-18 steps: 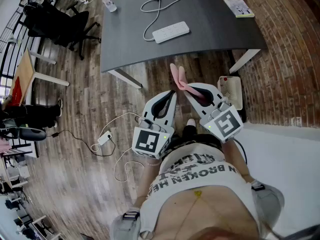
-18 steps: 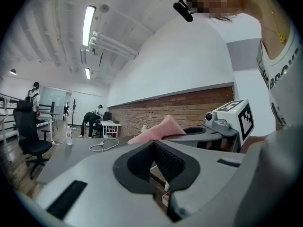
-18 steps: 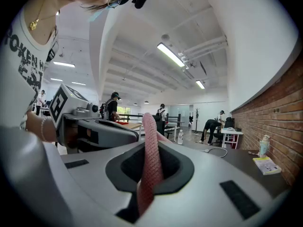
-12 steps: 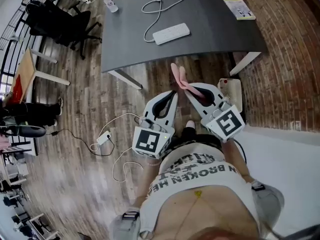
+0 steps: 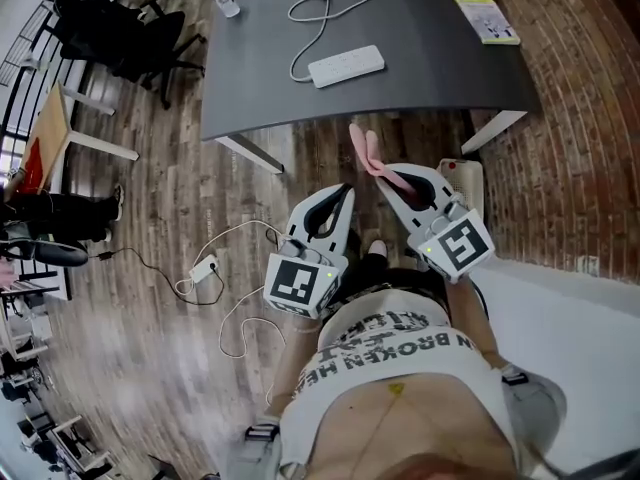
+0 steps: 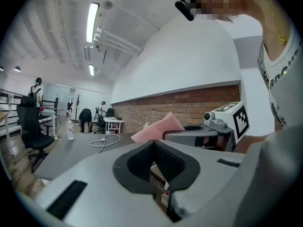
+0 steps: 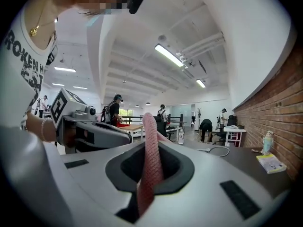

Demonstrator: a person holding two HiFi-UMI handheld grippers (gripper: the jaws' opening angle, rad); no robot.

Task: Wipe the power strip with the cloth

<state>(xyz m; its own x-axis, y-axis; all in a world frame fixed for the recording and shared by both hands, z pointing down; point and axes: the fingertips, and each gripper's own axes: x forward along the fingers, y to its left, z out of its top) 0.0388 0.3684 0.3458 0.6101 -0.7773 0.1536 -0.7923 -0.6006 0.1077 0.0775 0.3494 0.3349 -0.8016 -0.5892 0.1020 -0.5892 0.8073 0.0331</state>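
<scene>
**A:** State of the right gripper point(image 7: 150, 161)?

**B:** Its jaws pinch the pink cloth point(image 5: 361, 148) by a low fold. The rest stands up past the tips as a limp flap. The left gripper point(image 6: 152, 148) is pressed together on nothing and sits just beside the right one, at its 9 o'clock in the head view.

**A:** And the target?

**B:** The power strip point(image 5: 346, 66) lies flat on the dark table point(image 5: 440, 63), at 12 o'clock from both grippers and well apart from them. Neither gripper is over the table yet. The white cord point(image 5: 322, 3) leaves the strip's 9 o'clock end and loops away toward 12.

**A:** Handling notes?

**B:** Judgement only. The cloth is soft and light and will drape, so the flap will do the wiping and the fold needs a firm pinch to hold. The strip is a rigid, light plastic body with a smooth shell, so it will likely skate or swivel on the tabletop under a sideways stroke. The cord may tug it round.

**A:** Where should it be held?

**B:** Brace it with the empty left gripper. Pinch across the strip's narrow width near the cord end, or press down there. Then stroke lengthwise toward its 3 o'clock end.
</scene>
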